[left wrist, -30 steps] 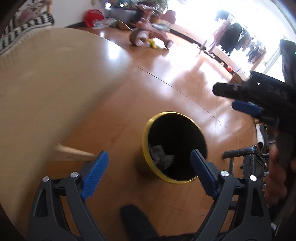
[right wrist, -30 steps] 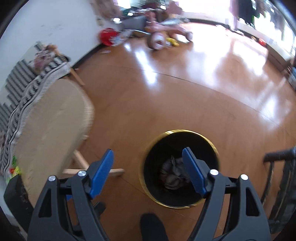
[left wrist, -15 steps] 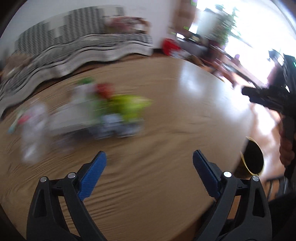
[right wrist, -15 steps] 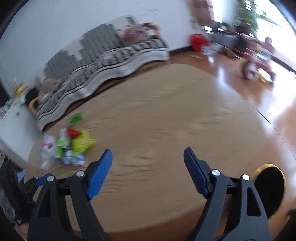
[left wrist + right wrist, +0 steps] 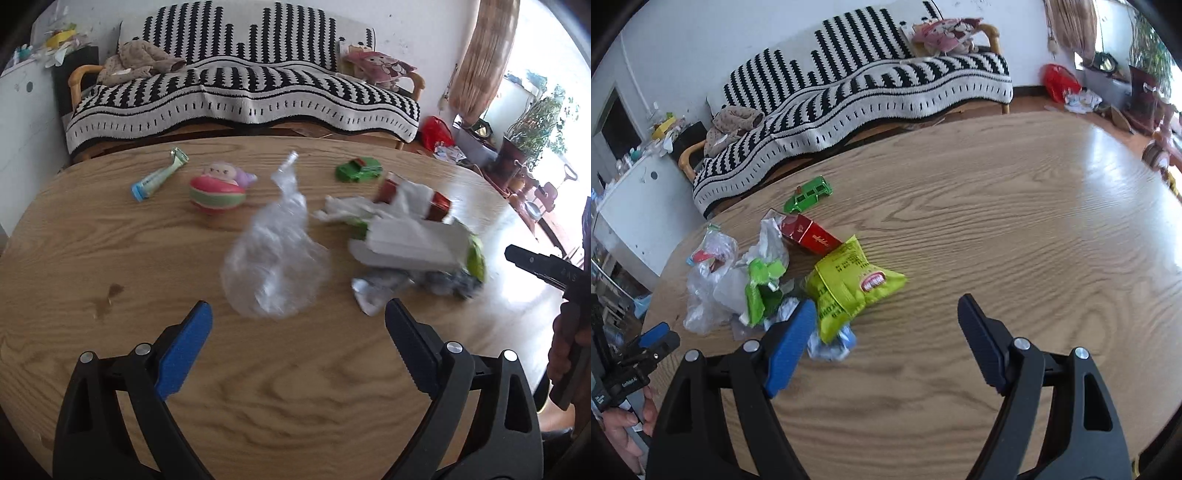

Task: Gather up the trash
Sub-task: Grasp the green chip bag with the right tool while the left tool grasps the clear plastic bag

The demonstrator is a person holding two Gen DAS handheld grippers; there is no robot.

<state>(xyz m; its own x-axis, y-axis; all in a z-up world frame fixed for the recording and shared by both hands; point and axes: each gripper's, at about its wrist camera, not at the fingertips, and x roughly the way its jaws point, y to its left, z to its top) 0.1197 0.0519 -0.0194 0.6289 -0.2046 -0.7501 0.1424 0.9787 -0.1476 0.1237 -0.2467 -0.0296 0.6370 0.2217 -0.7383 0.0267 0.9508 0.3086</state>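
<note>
The trash lies heaped on a light oak-grain round wooden table. Nearest the left gripper is a crumpled clear plastic bag, just ahead of the blue-padded fingertips and apart from them. To its right sits a loose pile: a flattened white cardboard piece, crumpled white tissue paper, a red rectangular cardboard packet and a lime-green foil snack pouch, all touching or overlapping. Silvery, blue-tinted foil wrappers poke out at the pile's near edge.

In the right wrist view the snack pouch lies just ahead of the left pad of the right gripper, and the foil wrappers sit right beside that pad; whether they touch cannot be told.

Both tools stand wide apart with nothing between their pads. Each is over the table and tilted down at it. A hand grips the left tool's handle at the lower left of the right wrist view.

Farther back on the table are a green toy car, a round red-and-green striped plush toy and a squeezed pale-green tube with a blue cap, each apart from the trash heap. Behind the table stands a sofa draped in a black-and-white patterned blanket.
</note>
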